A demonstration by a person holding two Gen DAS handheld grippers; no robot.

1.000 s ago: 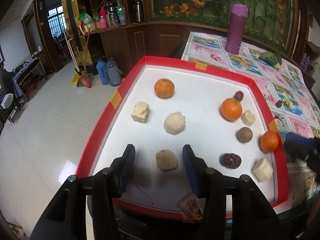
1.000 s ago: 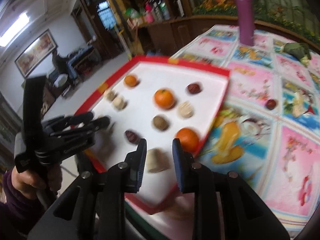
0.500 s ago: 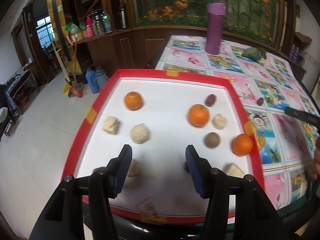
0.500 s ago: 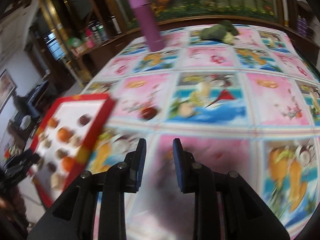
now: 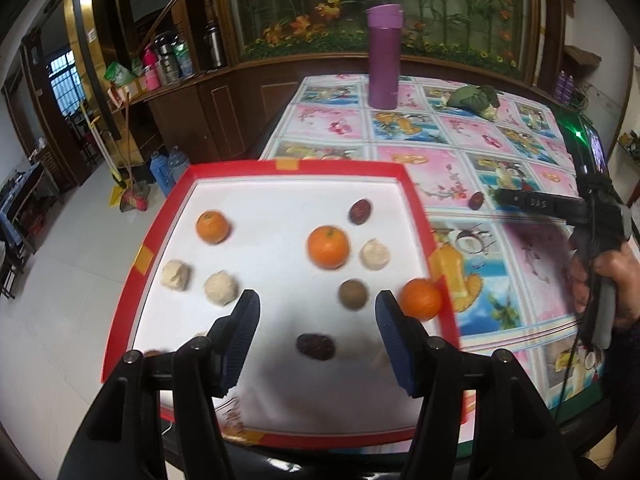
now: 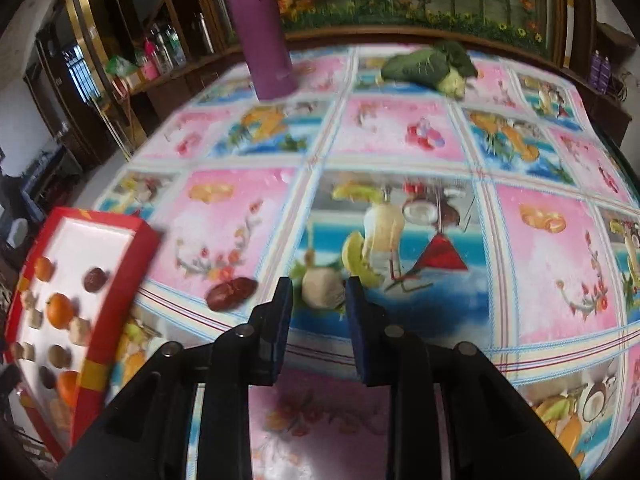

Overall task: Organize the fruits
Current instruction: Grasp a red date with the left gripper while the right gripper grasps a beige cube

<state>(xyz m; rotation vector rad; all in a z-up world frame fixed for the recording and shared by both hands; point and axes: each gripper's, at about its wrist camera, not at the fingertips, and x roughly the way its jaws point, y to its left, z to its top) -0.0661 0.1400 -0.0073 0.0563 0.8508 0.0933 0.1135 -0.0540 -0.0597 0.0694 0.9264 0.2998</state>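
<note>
A red-rimmed white tray [image 5: 416,208] holds three oranges [image 5: 328,247], several beige chunks [image 5: 220,288], a brown round fruit [image 5: 353,295] and two dark dates [image 5: 316,347]. One orange [image 5: 420,299] lies against the right rim. My left gripper [image 5: 317,304] hovers over the tray's near half, its jaws opening, with nothing pressed between the pads. A loose date [image 6: 231,293] lies on the tablecloth right of the tray. My right gripper [image 6: 318,286] hangs just right of that date, shut and empty. The pale round shape between its fingers is printed on the cloth.
A purple flask [image 6: 260,32] and a green leafy vegetable [image 6: 428,66] stand at the far end of the fruit-patterned tablecloth [image 6: 540,240]. A hand [image 5: 608,276] carries the right gripper at the table's right side. The tray's left side overhangs the tiled floor [image 5: 60,280].
The left gripper has drawn back from the beige chunk and its jaws have widened. The right gripper swung from the tray's corner out over the tablecloth, near the loose date.
</note>
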